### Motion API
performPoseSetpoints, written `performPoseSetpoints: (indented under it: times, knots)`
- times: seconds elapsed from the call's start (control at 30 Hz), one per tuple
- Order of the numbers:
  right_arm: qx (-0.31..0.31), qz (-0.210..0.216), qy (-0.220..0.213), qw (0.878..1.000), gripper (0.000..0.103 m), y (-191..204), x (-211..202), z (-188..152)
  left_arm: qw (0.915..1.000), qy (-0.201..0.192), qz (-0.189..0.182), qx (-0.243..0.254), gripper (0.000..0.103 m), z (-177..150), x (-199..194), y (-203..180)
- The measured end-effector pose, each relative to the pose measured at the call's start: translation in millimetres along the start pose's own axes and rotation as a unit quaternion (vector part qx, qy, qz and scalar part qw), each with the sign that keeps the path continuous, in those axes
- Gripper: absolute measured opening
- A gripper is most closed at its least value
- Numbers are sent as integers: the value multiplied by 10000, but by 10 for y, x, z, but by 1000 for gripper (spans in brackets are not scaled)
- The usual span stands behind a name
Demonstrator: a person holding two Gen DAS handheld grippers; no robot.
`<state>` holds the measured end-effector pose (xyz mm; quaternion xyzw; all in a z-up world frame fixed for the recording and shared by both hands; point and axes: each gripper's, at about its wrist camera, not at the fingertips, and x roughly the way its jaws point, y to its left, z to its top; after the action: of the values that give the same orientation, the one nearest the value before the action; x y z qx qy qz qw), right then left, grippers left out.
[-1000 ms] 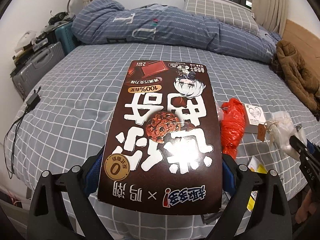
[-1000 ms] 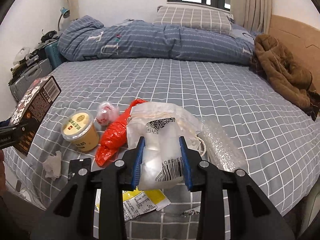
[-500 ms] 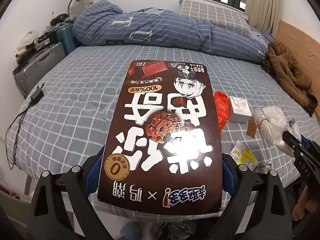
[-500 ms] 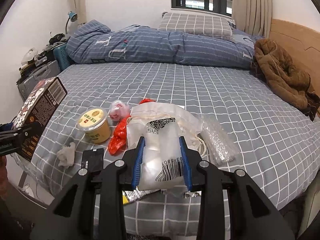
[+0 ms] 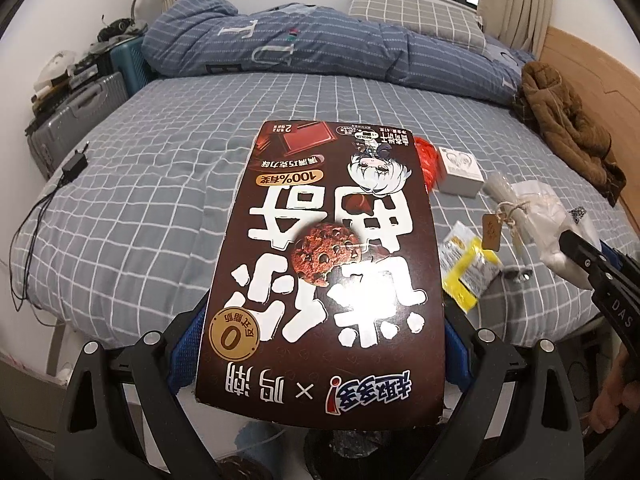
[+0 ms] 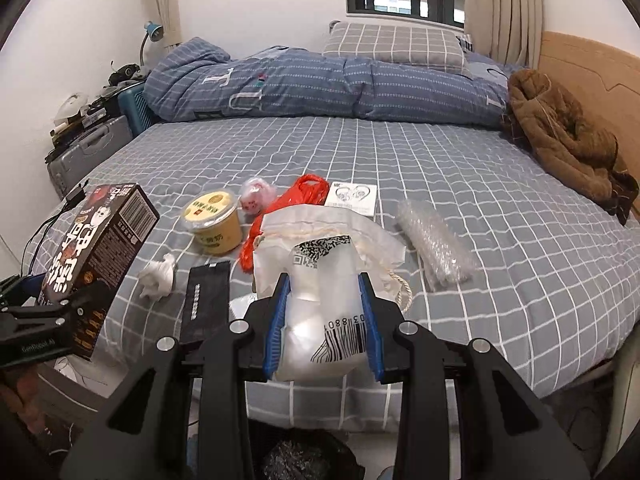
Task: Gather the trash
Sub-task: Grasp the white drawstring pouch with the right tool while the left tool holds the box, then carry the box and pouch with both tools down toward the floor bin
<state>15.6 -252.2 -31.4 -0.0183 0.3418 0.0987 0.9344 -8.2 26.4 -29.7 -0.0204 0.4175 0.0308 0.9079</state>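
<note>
My left gripper [image 5: 320, 348] is shut on a large brown cookie box [image 5: 332, 264], held flat above the bed's near edge; the box also shows at the left of the right wrist view [image 6: 96, 248]. My right gripper [image 6: 324, 328] is shut on a white plastic bag with a barcode [image 6: 324, 280], seen too at the right of the left wrist view [image 5: 536, 216]. On the grey checked bed [image 6: 440, 152] lie a yellow tub [image 6: 214, 220], a red plastic bag [image 6: 292, 208], a crumpled tissue [image 6: 158, 276], a black packet [image 6: 206, 300], bubble wrap [image 6: 436, 244], a white card [image 6: 352, 198] and a yellow wrapper [image 5: 468, 268].
A dark bin bag [image 6: 304, 456] sits on the floor below the grippers. A folded blue duvet [image 6: 320, 84] and a pillow [image 6: 396, 46] lie at the far end, a brown jacket [image 6: 560, 136] on the right. Suitcases [image 5: 76, 120] stand left; a charger cable [image 5: 48, 200] trails off the bed.
Both grippers have drawn back from the bed towards its near edge with their loads still held. The floor and the dark bin bag have come into view below.
</note>
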Motion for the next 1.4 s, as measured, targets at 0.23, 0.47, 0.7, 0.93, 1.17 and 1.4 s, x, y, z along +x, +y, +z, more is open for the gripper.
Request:
performPoseSetpoints:
  times: [0.23,0.47,0.7,0.93,1.17,1.4]
  knots:
    - [56,37,9,10000,32,33,-167,-163,10000,24,38,36,91,-243,-88,-24]
    - [-36,97,112,9999,32,117,-265,-353,9999,109,-5,31,91,-490,-167,-62]
    - [-104,160,286,9994,32,231,-332,-607,9995,302,-28,-45,91,-746,-185,-51]
    - [-153,201,481,9985,32,298,-370,-830,9991,402,-56,-92,91,-956,-218,-29]
    - [-179,216,726,9970,32,342,-413,-1074,9985,525,-79,-142,91,-1193,-254,-23]
    - [-185,203,1115,9934,32,344,-310,-1359,9963,837,-90,-178,91,-1456,-101,-1]
